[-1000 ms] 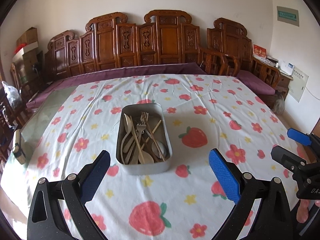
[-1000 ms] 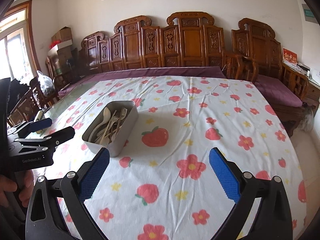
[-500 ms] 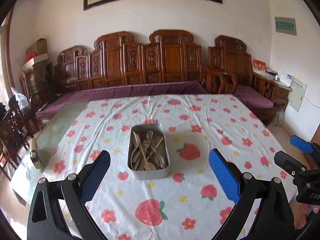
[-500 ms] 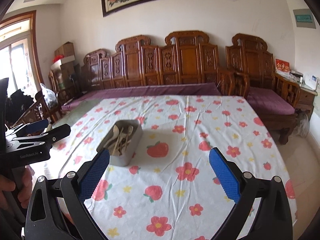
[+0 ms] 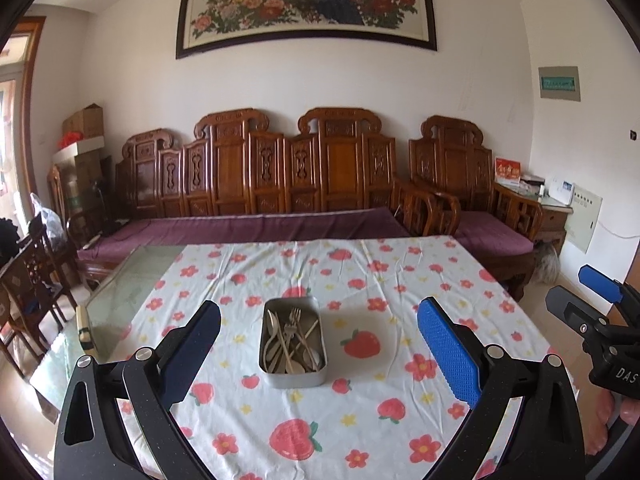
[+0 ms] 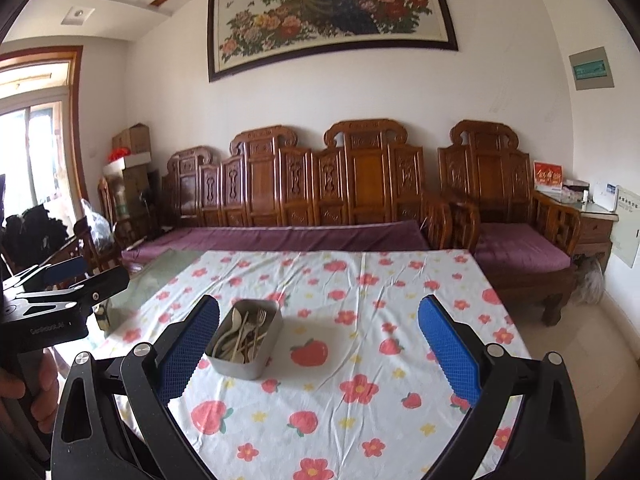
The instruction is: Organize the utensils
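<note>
A grey metal tin (image 5: 293, 377) stands on the flowered tablecloth (image 5: 360, 412) near the table's middle. It holds several wooden utensils (image 5: 290, 340): spoons, forks and chopsticks lying mixed together. The tin also shows in the right wrist view (image 6: 240, 366), left of centre. My left gripper (image 5: 320, 360) is open and empty, held back from the tin and well above the table. My right gripper (image 6: 320, 360) is open and empty, to the right of the tin and equally far back. Each gripper shows at the edge of the other's view.
A carved wooden bench (image 5: 280, 184) with a purple cushion runs behind the table. An armchair (image 6: 516, 216) stands at the back right. The table's left part is bare glass (image 5: 120, 300), with a small object near its edge. Chairs and boxes crowd the left side.
Both grippers have pulled back and risen away from the table; the tin looks smaller and farther. The view now takes in the wall painting. Both stay open and empty.
</note>
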{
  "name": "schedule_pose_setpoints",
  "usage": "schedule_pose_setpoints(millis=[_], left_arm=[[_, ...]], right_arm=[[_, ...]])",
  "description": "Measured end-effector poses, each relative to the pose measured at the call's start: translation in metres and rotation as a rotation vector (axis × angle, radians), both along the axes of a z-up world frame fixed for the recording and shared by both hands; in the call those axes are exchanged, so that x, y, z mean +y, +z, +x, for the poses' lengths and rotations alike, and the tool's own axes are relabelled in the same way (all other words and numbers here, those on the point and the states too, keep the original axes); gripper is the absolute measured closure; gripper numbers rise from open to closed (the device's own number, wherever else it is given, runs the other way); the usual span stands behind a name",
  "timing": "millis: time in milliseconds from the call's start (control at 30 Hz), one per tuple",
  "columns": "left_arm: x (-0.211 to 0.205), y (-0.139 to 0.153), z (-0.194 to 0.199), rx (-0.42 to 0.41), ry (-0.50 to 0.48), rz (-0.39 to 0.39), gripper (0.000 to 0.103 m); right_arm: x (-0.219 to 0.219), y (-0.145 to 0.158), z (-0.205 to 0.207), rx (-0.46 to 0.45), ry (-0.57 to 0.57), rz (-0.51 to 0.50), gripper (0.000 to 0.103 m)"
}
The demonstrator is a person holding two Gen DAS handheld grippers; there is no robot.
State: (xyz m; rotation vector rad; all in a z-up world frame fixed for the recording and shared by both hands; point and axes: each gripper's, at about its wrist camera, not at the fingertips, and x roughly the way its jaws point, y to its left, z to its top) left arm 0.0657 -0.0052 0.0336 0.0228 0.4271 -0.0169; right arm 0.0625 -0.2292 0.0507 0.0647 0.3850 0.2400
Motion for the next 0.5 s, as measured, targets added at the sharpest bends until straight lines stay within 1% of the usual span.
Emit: schedule_pose_setpoints(millis=[200,500], left_arm=[[-0.0044,0.0087,-0.0086,-0.033,-0.003,-0.004,0.008],[-0.0055,0.0107,-0.0097,-0.036,0.001,-0.008,0.008]], right_arm=[[-0.0045,0.0085,-0.0096,-0.023,-0.012,-0.002,0.003],[-0.0058,0.0102,-0.0115,-0.020,-0.013,-0.004,0.003]])
